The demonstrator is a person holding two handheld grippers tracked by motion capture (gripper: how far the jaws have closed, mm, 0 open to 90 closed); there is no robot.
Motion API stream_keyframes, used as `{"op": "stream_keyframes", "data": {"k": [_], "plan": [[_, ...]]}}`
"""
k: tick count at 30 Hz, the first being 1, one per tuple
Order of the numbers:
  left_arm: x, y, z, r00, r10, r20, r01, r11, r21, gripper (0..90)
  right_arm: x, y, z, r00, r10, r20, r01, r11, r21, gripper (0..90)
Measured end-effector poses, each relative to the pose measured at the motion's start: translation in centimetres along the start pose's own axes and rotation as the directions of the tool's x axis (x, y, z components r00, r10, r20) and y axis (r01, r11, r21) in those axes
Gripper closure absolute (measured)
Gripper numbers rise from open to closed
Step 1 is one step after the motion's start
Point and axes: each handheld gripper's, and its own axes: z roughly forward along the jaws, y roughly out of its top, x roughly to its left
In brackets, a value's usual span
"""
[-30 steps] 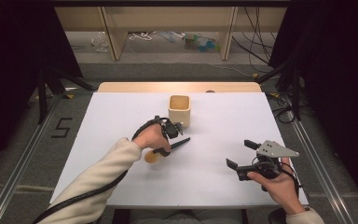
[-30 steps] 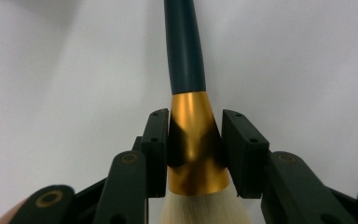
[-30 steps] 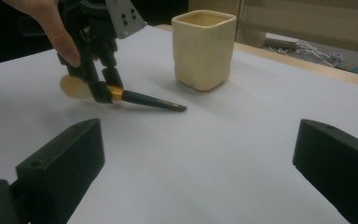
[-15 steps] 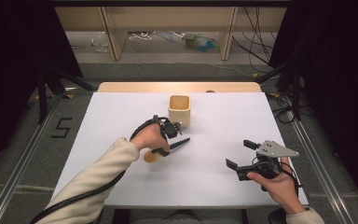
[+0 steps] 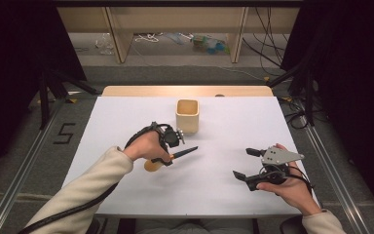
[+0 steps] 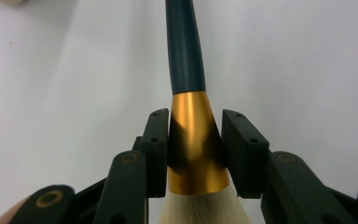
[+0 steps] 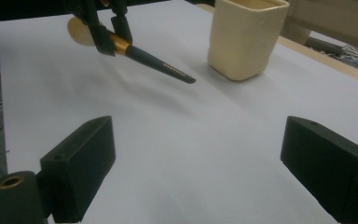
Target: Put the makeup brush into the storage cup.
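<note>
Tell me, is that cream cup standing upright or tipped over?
Upright. The cream cup stands on its base on the white table, its open mouth facing up; the right gripper view shows its walls rising straight. What's inside, I cannot tell.

White-topped table in a dark-sided work bay

The white tabletop is edged by a wooden strip at 12 o'clock; grey floor is seen beyond, where wooden shelf uprights are stood and loose cables are trailed. A "5" marking is placed at 9 o'clock, black curtains at both sides.
</note>
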Motion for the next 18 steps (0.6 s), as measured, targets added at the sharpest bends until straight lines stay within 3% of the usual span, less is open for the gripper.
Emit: {"op": "stream_keyframes", "data": {"k": [8,18], "plan": [[-2.1,-0.4,-1.5,0.9985,0.054,0.011,-0.054,0.9985,-0.007,63.1,-0.2,1.1,1.3,0.9941,-0.054,-0.094,0.055,0.998,0.012,14.8],[-4.4,0.5,-1.6,0.9921,0.120,0.035,-0.120,0.9927,-0.015,63.1,0.5,3.3,4.6,0.9694,-0.133,-0.207,0.148,0.987,0.062,15.1]]}}
